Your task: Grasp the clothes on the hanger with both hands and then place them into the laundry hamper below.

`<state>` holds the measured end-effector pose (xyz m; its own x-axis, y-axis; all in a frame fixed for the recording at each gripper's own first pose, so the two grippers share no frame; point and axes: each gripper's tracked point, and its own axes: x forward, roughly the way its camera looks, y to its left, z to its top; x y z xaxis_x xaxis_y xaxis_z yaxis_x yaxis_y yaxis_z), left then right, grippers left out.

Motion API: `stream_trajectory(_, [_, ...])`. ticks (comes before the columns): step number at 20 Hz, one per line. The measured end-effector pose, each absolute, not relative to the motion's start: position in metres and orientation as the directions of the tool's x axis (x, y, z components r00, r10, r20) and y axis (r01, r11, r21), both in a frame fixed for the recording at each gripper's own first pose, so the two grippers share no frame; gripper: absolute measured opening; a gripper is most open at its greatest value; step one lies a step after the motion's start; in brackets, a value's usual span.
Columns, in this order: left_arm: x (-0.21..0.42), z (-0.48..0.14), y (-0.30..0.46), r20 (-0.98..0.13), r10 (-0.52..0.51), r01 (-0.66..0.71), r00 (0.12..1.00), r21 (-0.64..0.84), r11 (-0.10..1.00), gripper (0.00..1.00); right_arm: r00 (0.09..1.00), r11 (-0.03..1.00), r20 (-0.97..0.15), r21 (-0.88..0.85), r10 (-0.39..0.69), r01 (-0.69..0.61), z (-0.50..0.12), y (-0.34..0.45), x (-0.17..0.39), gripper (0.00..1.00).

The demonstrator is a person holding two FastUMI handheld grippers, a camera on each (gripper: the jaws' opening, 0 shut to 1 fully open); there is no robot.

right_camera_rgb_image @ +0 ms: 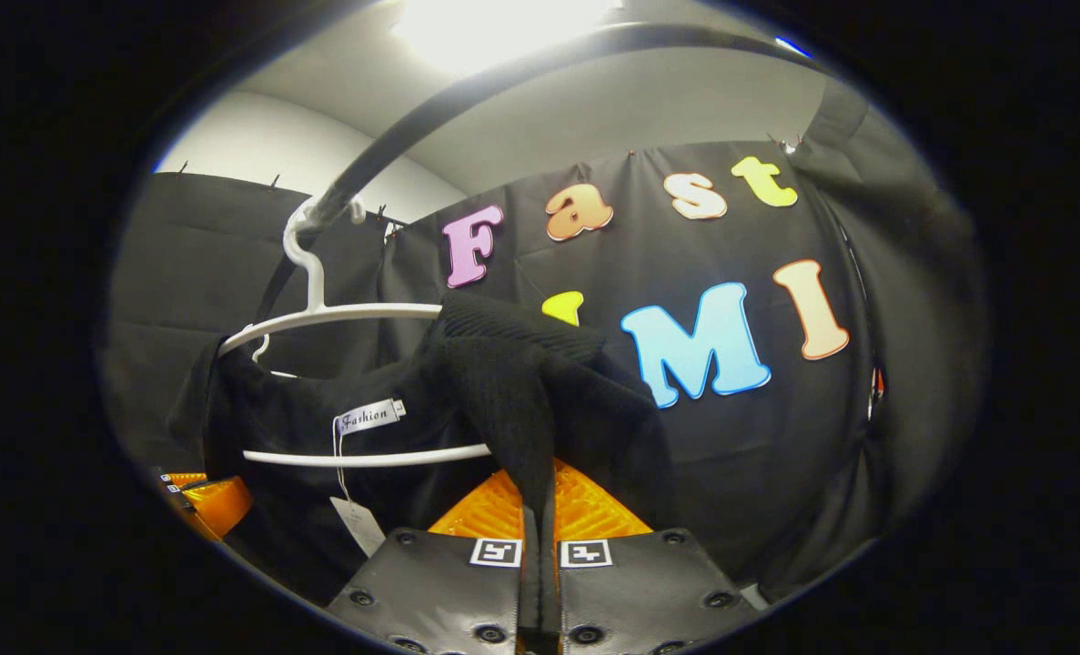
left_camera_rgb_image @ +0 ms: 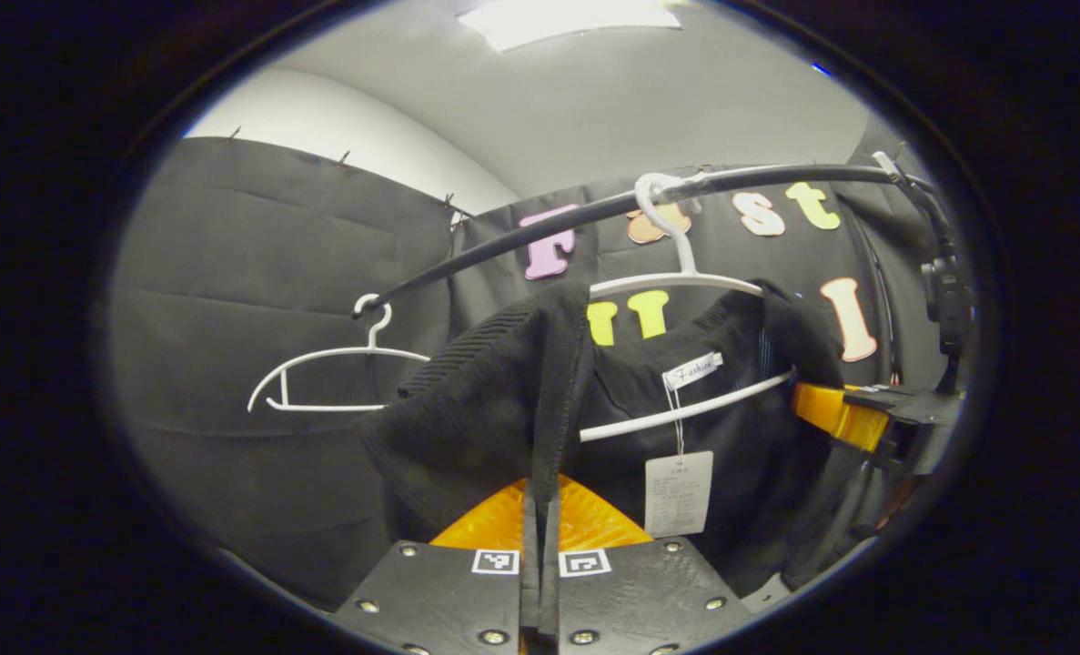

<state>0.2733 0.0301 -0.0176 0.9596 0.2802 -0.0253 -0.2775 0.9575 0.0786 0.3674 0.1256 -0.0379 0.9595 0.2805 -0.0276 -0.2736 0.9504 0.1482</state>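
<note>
A black knit garment (left_camera_rgb_image: 476,400) hangs on a white hanger (left_camera_rgb_image: 685,277) from a black rail (left_camera_rgb_image: 540,232). My left gripper (left_camera_rgb_image: 540,509) is shut on a fold of one shoulder, the cloth rising from between its fingers. In the left gripper view the right gripper (left_camera_rgb_image: 853,418) sits at the far shoulder. In the right gripper view my right gripper (right_camera_rgb_image: 540,518) is shut on the other shoulder of the garment (right_camera_rgb_image: 521,382), lifted beside the hanger (right_camera_rgb_image: 339,314). The left gripper (right_camera_rgb_image: 203,500) shows low on the left. A paper tag (left_camera_rgb_image: 678,491) dangles from the collar.
An empty white hanger (left_camera_rgb_image: 321,377) hangs farther left on the same rail. The rail (right_camera_rgb_image: 394,136) arches overhead in the right gripper view. A black stand with a clamp (left_camera_rgb_image: 944,291) holds the rail's right end. Black cloth walls close in behind.
</note>
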Motion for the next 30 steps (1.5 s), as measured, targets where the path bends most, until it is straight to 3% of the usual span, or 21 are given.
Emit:
stream_trajectory(11, [0.214,0.094,0.058,0.215,0.311,-0.354,0.926,0.204,0.912,0.00,0.979,0.978,0.092,0.081,0.183,-0.190,0.007,0.085,0.371,0.01])
stream_trajectory(18, [0.226,0.022,0.018,0.013,0.201,-0.201,0.980,0.076,0.977,0.00,0.982,0.976,0.073,0.115,0.175,-0.183,0.005,0.080,0.371,0.00])
stream_trajectory(21, [0.239,-0.016,-0.002,-0.088,0.155,-0.152,0.984,0.039,0.988,0.63,0.981,0.976,0.065,0.111,0.182,-0.188,0.001,0.082,0.368,0.00])
stream_trajectory(22, [0.242,-0.022,-0.001,-0.098,0.169,-0.167,0.981,0.030,0.986,0.65,0.981,0.975,0.062,0.111,0.185,-0.191,0.000,0.083,0.368,0.01])
stream_trajectory(23, [0.247,-0.026,0.000,-0.103,0.190,-0.189,0.976,0.021,0.982,0.80,0.980,0.975,0.062,0.111,0.188,-0.194,0.001,0.083,0.368,0.01])
stream_trajectory(25, [0.258,-0.035,0.002,-0.110,0.225,-0.225,0.968,0.007,0.974,0.94,0.979,0.974,0.063,0.107,0.194,-0.200,0.000,0.085,0.368,0.01])
stream_trajectory(30, [0.282,-0.044,0.008,-0.106,0.281,-0.280,0.954,0.020,0.960,0.94,0.976,0.972,0.066,0.101,0.205,-0.211,0.000,0.086,0.370,0.01])
